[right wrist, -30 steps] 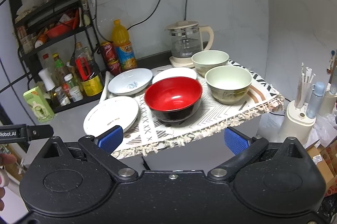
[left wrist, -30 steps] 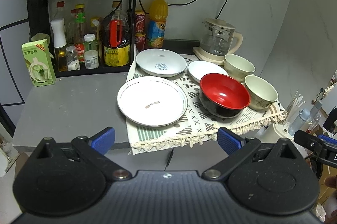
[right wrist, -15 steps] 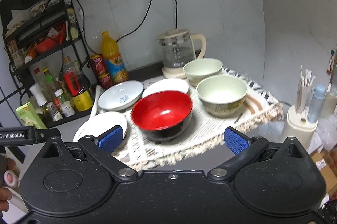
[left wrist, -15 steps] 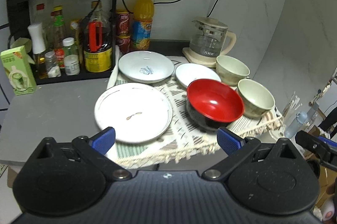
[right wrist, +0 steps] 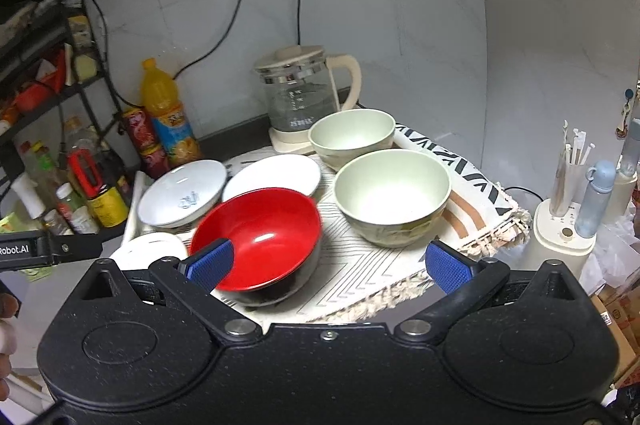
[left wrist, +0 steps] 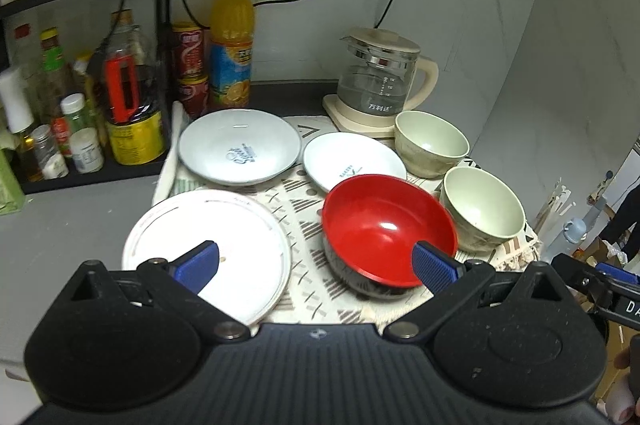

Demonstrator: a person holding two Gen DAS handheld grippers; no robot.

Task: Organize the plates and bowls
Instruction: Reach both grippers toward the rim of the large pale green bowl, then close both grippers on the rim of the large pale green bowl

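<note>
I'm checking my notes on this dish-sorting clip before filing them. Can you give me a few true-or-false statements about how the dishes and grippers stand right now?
1. The red bowl stands upright and empty. True.
2. The left gripper is clamped on the large white plate. False: its jaws are spread open and hold nothing.
3. Two pale green bowls sit on the patterned cloth. True.
4. The kettle stands at the front edge of the cloth. False: it stands at the back, near the wall.
5. The right gripper is open. True.
</note>
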